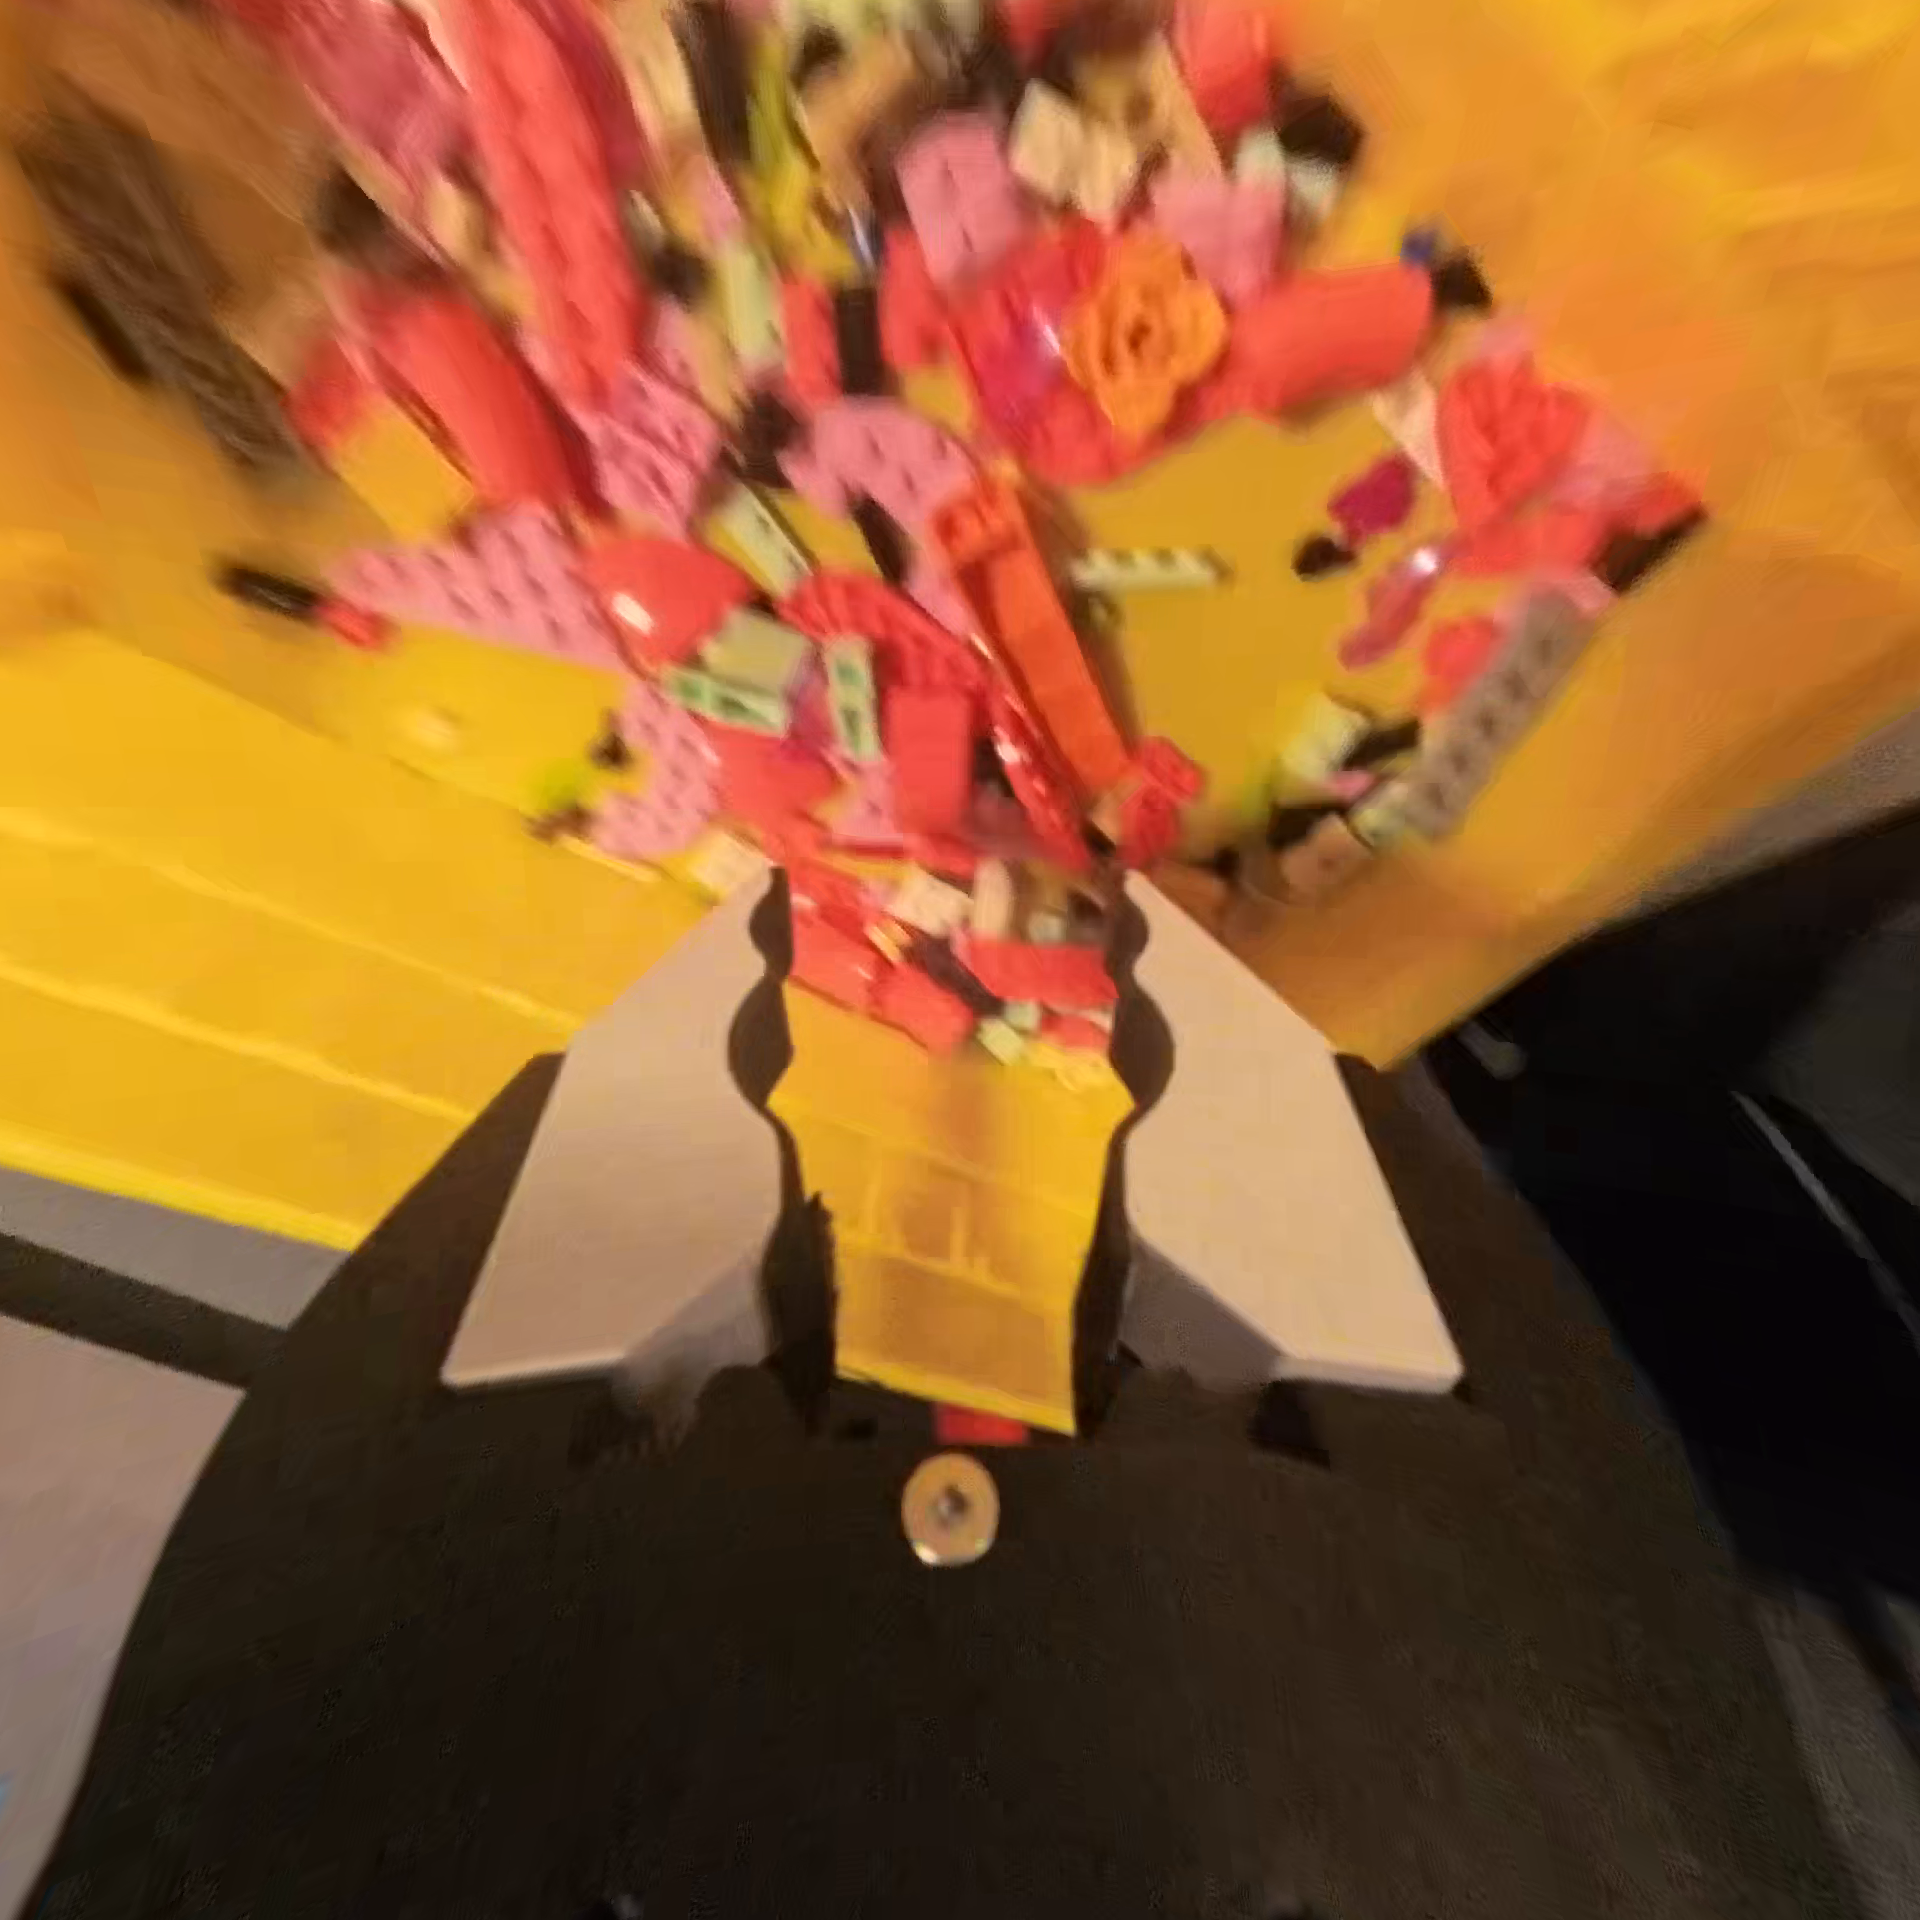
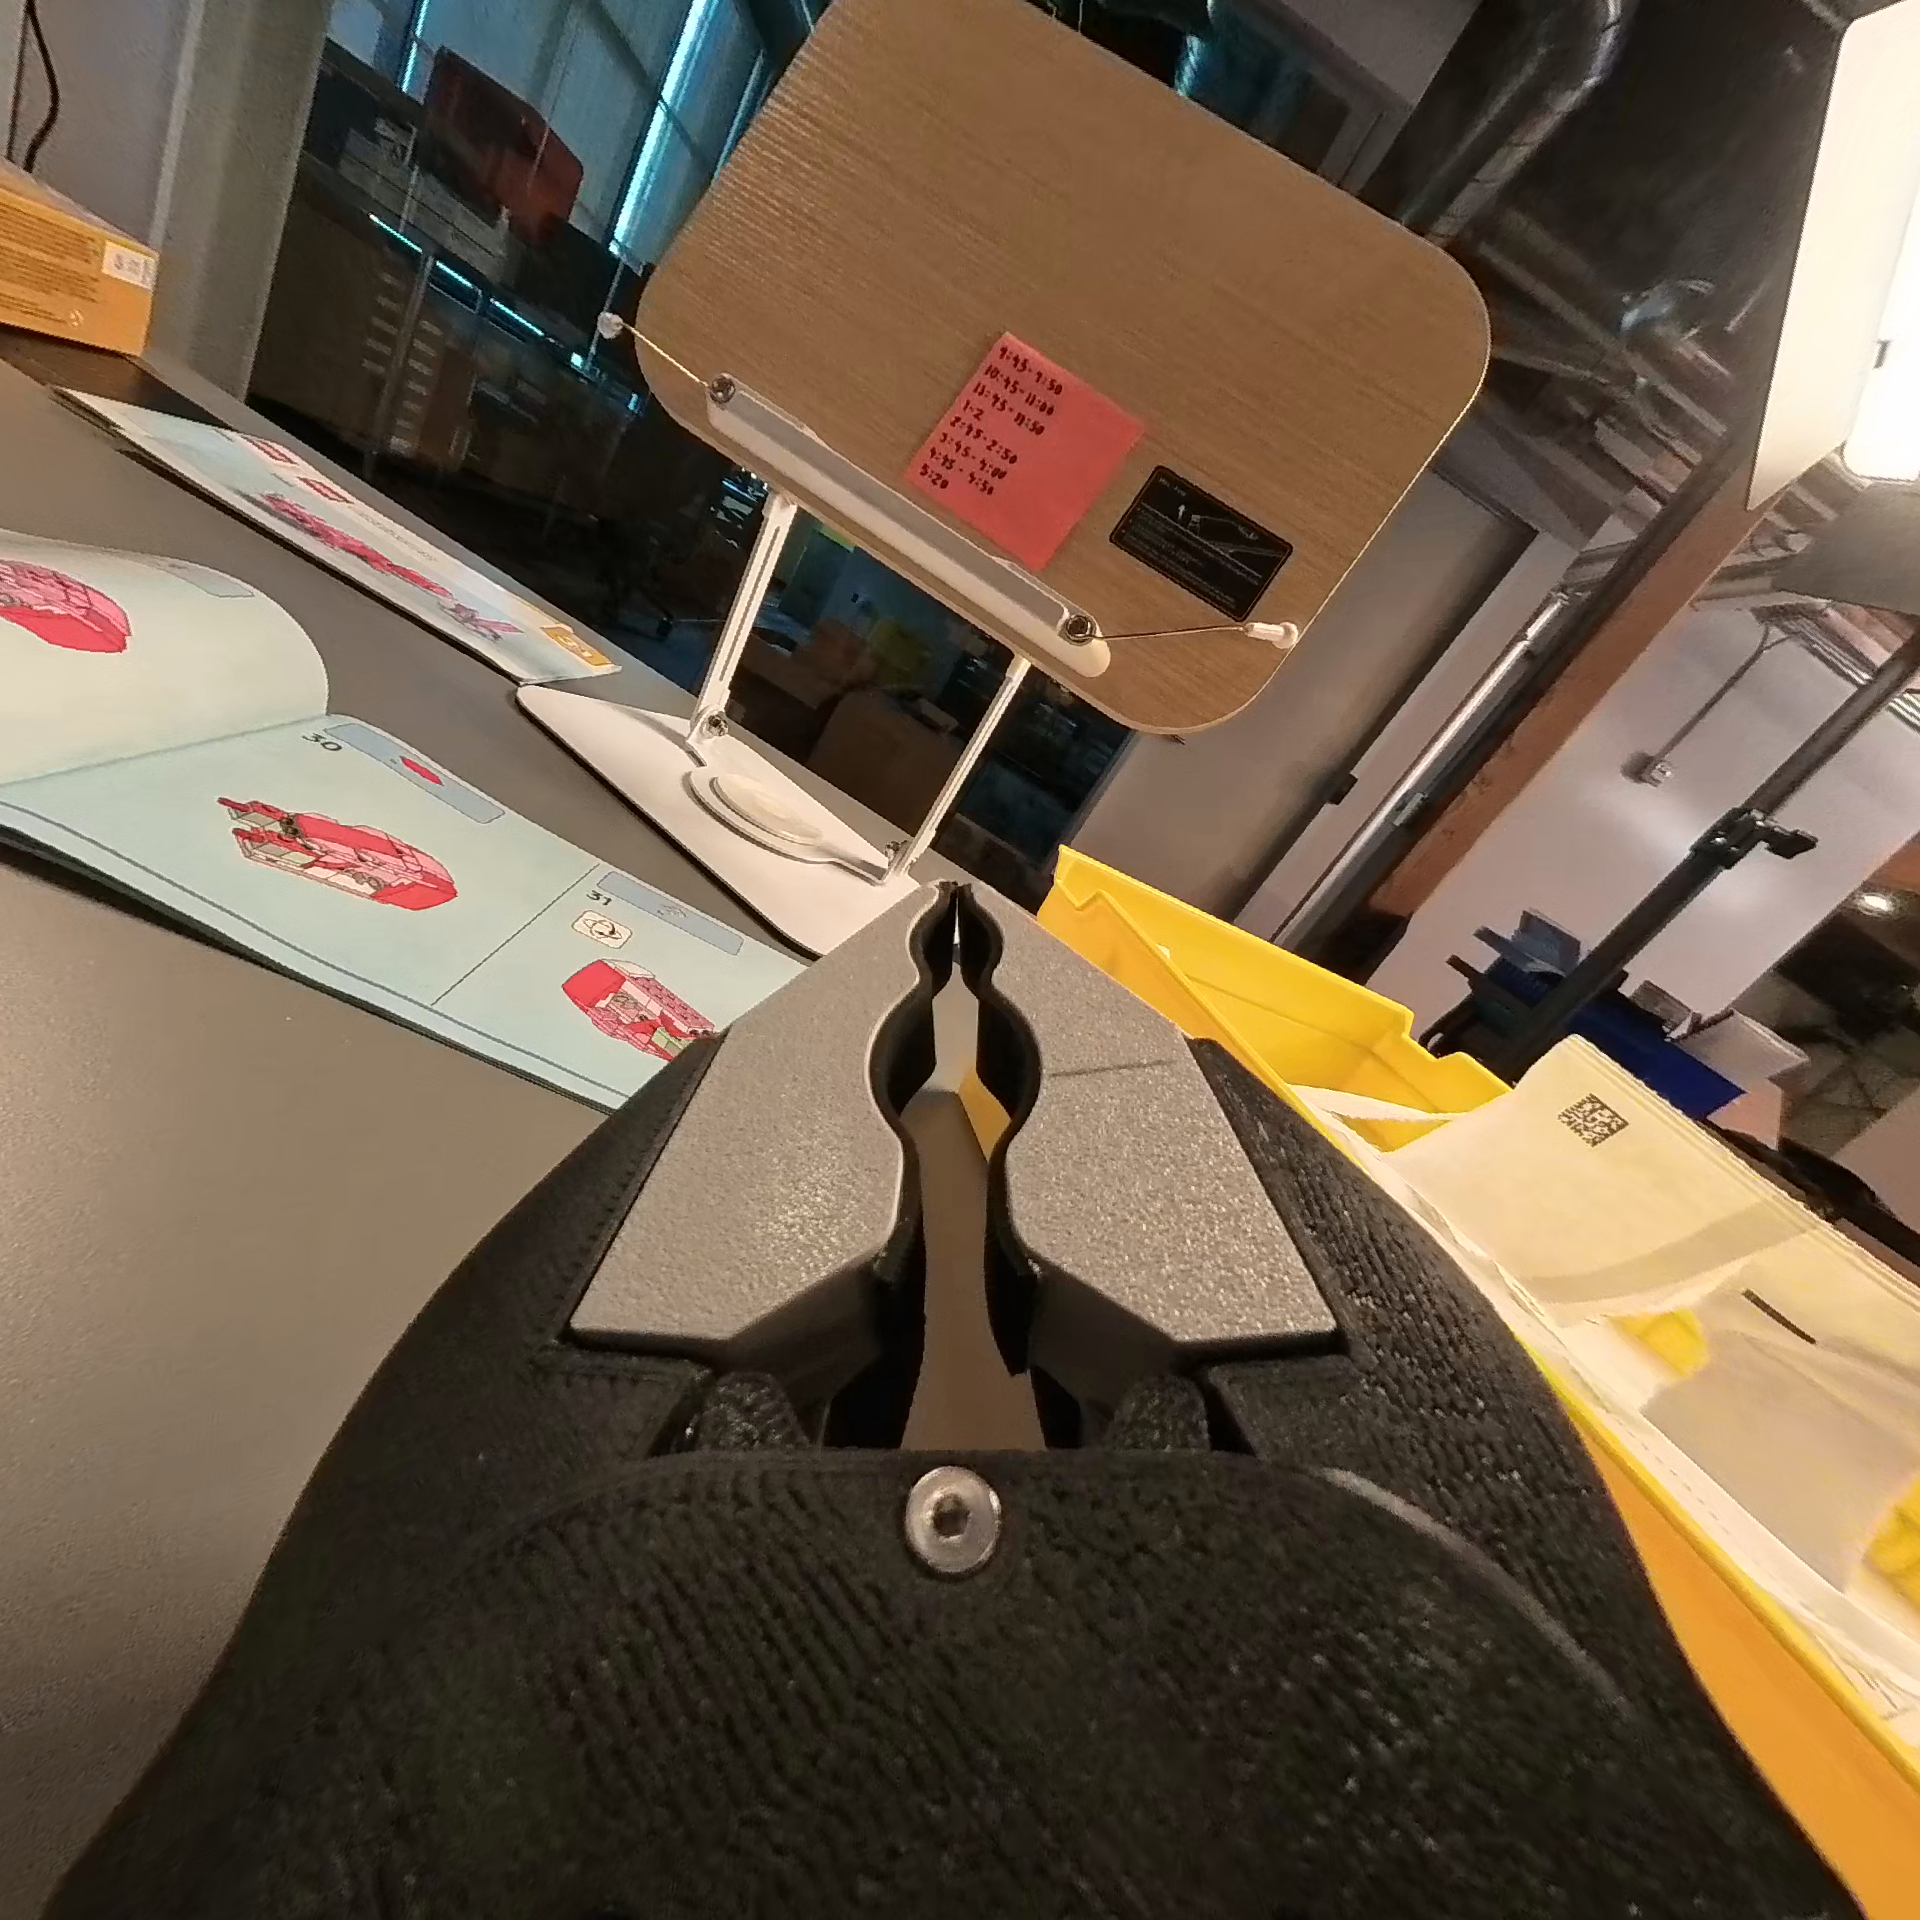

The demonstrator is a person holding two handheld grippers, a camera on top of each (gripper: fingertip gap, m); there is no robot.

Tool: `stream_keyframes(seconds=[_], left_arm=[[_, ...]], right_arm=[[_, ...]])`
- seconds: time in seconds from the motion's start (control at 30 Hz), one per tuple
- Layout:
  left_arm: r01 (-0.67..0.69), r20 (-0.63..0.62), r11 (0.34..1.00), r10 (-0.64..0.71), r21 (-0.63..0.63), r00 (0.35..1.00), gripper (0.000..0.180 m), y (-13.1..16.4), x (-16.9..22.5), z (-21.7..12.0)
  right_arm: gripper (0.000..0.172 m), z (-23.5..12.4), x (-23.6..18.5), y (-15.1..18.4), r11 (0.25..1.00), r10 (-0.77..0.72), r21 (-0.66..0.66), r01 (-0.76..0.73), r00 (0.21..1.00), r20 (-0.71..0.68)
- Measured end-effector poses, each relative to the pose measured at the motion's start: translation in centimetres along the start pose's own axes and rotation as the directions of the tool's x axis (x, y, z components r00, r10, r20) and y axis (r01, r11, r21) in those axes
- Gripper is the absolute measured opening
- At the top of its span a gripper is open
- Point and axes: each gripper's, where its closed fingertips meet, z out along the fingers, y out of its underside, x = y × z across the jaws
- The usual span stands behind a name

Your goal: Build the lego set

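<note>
Bricks (image 1: 935, 644), red and pink, lie heaped in the yellow bin (image 1: 260, 935), left gripper (image 1: 951, 904) spread just above them, gripping nothing clearly; beside that bin, right gripper (image 2: 954, 904) pressed together, bare

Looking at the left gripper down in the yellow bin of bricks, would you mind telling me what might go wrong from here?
1. The left gripper has its fingers apart over a dense heap of red and pink bricks; it may catch several at once.
2. The left wrist view is heavily blurred, so aim is likely poor.
3. The fingers sit near the yellow bin wall and might knock it.
</note>
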Motion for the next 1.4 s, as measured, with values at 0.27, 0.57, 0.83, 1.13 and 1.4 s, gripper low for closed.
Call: stream_keyframes(seconds=[0.27, 0.57, 0.83, 1.13, 1.4], left_arm=[[0.09, -0.084, 0.948, -0.121, -0.305, 0.989, 0.033, 5.5, 2.7, 0.8], [-0.098, -0.272, 0.948, 0.013, -0.302, 0.962, 0.0, 3.9, 6.4, 3.7], [-0.088, 0.113, 0.981, 0.069, 0.172, 0.991, 0.0, -4.5, -0.9, 2.2], [0.188, 0.339, 0.981, -0.164, -0.041, 0.927, 0.003, 0.2, -7.1, 1.1], [0.22, 0.205, 0.965, -0.188, -0.145, 0.96, 0.0, 1.5, -5.0, 4.1]], right_arm=[[0.0, 0.0, 0.2, -0.1, 1.0, 0.014, 0.005, -0.014, 1.0, -0.005], [0.0, -0.1, 0.2, -0.1, 1.0, 0.014, 0.007, -0.014, 1.0, -0.004], [0.0, -0.1, 0.2, -0.1, 1.0, 0.014, 0.007, -0.014, 1.0, -0.004], [0.0, 0.0, 0.2, -0.1, 1.0, 0.017, 0.009, -0.017, 1.0, 0.0], [0.0, 0.0, 0.2, -0.1, 1.0, 0.018, 0.012, -0.018, 1.0, 0.001]])
